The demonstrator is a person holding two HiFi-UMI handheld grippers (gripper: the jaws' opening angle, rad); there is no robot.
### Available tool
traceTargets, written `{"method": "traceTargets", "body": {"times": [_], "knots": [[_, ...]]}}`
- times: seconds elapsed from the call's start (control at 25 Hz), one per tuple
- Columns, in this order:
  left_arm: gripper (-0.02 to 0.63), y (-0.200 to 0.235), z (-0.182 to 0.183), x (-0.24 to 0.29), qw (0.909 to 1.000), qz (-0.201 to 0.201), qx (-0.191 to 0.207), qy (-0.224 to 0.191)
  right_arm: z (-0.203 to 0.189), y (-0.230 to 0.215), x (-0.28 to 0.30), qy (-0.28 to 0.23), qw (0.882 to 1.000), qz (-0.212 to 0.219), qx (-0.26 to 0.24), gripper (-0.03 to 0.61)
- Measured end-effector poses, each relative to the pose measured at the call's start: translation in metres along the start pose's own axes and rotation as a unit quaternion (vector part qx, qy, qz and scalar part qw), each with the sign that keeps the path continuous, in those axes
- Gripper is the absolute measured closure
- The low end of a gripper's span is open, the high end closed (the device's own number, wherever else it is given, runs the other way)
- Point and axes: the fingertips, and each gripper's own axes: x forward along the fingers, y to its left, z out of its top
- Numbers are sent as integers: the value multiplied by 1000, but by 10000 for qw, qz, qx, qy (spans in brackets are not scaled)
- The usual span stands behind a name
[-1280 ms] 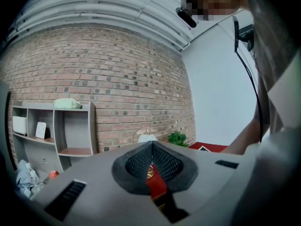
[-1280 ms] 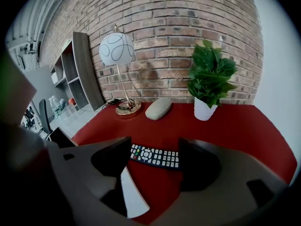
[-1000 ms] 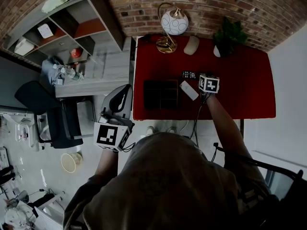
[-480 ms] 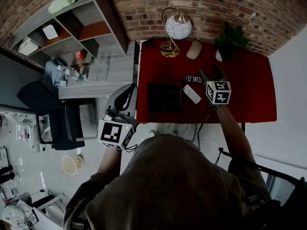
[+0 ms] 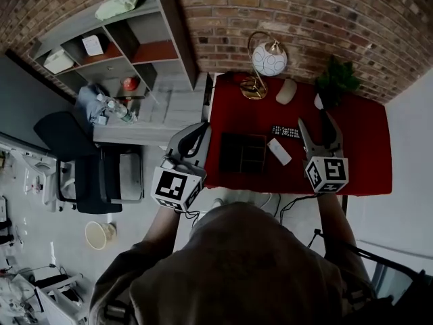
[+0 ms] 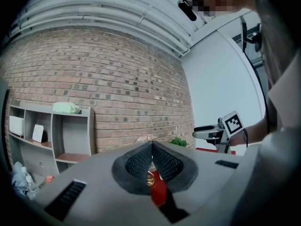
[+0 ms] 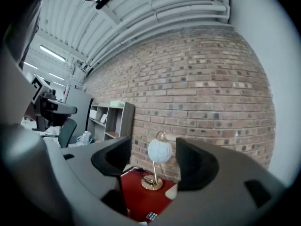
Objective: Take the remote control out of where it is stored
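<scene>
Going left to right from my seat: left gripper [image 5: 200,130] hangs off the 9 o'clock edge of the red desk [image 5: 365,137], fingers pressed together on nothing. On the desk sits a dark square compartment tray [image 5: 243,152]. The white flat rectangular remote control [image 5: 279,151] lies out on the desk just beside the tray, at its 3 o'clock. The black remote control with buttons [image 5: 286,132] is at the white one's 1 o'clock. Right gripper [image 5: 316,123] sits at 3 o'clock of both, fingers spread wide and empty.
</scene>
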Motion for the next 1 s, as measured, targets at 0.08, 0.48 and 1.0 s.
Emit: {"method": "traceTargets", "body": {"times": [0.08, 0.48, 1.0], "knots": [[603, 3, 4, -2, 10000, 28, 13, -51, 22, 7, -13, -298, 9995, 11, -110, 281], [603, 17, 19, -13, 9997, 194, -10, -139, 90, 47, -64, -1206, 9906, 102, -641, 282], [603, 17, 25, -20, 9997, 131, 32, -184, 84, 54, -80, -1162, 9917, -198, -522, 568]]}}
